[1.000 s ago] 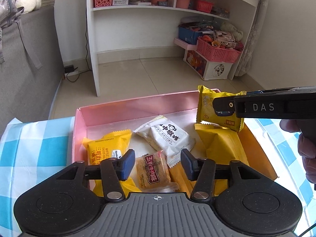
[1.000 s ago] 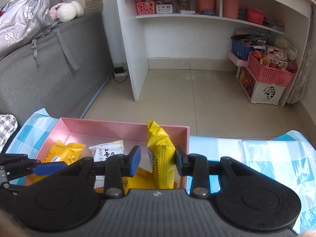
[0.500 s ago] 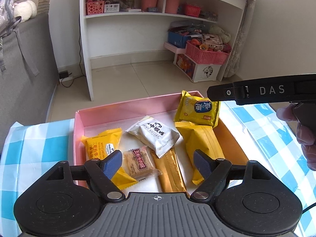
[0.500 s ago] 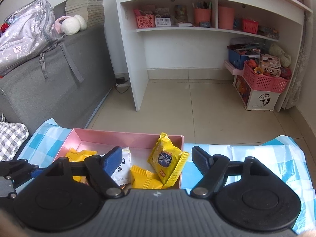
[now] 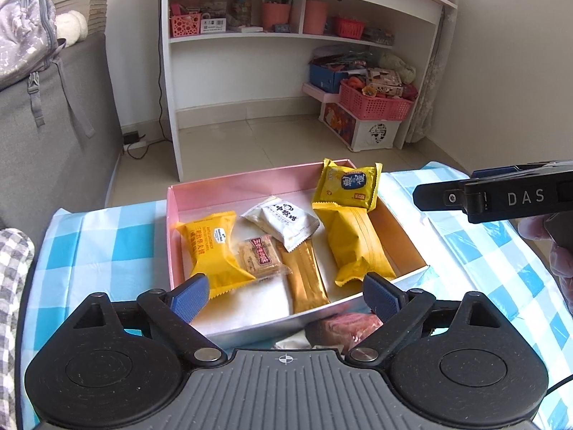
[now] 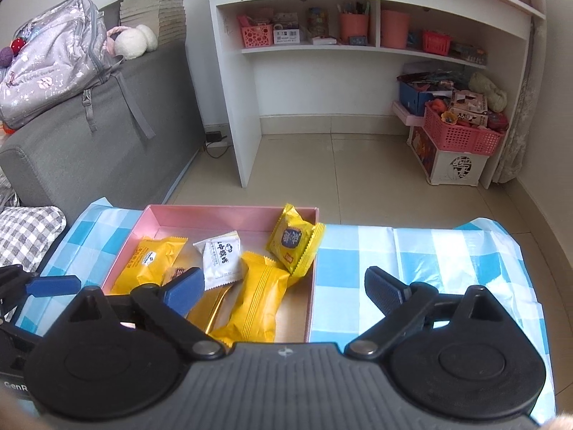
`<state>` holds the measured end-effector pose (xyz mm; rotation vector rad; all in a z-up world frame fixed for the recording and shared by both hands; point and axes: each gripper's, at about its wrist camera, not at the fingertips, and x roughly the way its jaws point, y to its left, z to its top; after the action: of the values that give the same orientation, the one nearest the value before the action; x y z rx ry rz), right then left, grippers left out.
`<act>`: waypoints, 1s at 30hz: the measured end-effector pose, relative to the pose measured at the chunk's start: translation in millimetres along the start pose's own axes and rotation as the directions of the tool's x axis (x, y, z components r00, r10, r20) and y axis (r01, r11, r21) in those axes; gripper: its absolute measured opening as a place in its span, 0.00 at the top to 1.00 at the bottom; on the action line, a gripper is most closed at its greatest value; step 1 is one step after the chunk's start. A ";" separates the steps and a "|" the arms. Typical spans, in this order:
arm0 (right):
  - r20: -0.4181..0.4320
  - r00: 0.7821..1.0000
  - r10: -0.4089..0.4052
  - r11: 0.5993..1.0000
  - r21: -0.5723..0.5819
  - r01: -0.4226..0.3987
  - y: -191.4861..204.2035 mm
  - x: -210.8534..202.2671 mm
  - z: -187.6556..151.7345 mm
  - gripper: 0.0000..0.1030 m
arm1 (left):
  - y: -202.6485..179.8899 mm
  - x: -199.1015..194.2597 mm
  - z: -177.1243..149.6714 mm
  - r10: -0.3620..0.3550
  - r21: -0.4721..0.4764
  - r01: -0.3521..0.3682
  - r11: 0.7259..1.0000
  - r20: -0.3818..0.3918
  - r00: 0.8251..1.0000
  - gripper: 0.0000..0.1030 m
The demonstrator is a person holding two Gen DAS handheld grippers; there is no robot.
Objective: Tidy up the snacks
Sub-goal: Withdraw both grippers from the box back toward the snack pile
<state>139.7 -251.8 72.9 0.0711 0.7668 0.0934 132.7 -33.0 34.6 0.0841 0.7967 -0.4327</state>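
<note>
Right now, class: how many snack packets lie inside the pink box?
6: a yellow wafer pack at left, brown biscuit beside it, white packet centre back, gold bar centre front, large yellow pack right, small yellow packet propped in the far right corner. More could hide underneath.

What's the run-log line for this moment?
left gripper: opening, empty | right gripper: opening, empty | six snacks in pink box | red packet outside
</note>
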 end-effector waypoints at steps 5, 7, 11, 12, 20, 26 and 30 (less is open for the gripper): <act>-0.029 0.999 -0.021 0.999 -0.040 0.020 8.3 -12.4 -16.9 0.02 | -1.0 -16.3 -16.2 0.014 0.000 -0.014 1.000 -0.007 1.000 0.06; -0.034 0.999 -0.028 0.999 -0.046 0.027 10.4 -16.9 -24.1 0.02 | -0.8 -20.9 -22.9 0.022 0.003 -0.022 1.000 -0.007 1.000 0.05; -0.057 0.998 -0.014 1.000 -0.024 0.012 9.9 -22.5 -37.4 0.01 | 0.2 -29.8 -39.2 0.039 0.009 -0.039 0.999 -0.015 0.999 0.05; -0.062 0.998 -0.014 1.000 -0.022 0.013 10.5 -24.9 -41.6 0.01 | 0.0 -31.2 -42.8 0.045 0.015 -0.045 0.999 -0.018 0.999 0.05; -0.082 0.996 -0.026 0.999 -0.040 0.023 17.2 -30.5 -68.4 0.00 | -1.8 -38.8 -71.2 0.083 0.059 -0.081 0.995 -0.035 0.996 0.05; -0.063 0.998 -0.026 0.998 -0.060 0.022 21.1 -36.2 -83.7 0.00 | -0.1 -40.3 -89.0 0.093 0.051 -0.092 0.994 -0.029 0.995 0.05; -0.056 0.998 -0.013 0.998 -0.069 0.009 21.2 -36.0 -97.6 0.00 | -0.8 -38.7 -101.5 0.109 0.087 -0.106 0.991 -0.027 0.994 0.05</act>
<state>44.8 -231.8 29.7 -0.0010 0.8193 0.1117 40.1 3.3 -9.0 0.2126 0.8004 -0.3641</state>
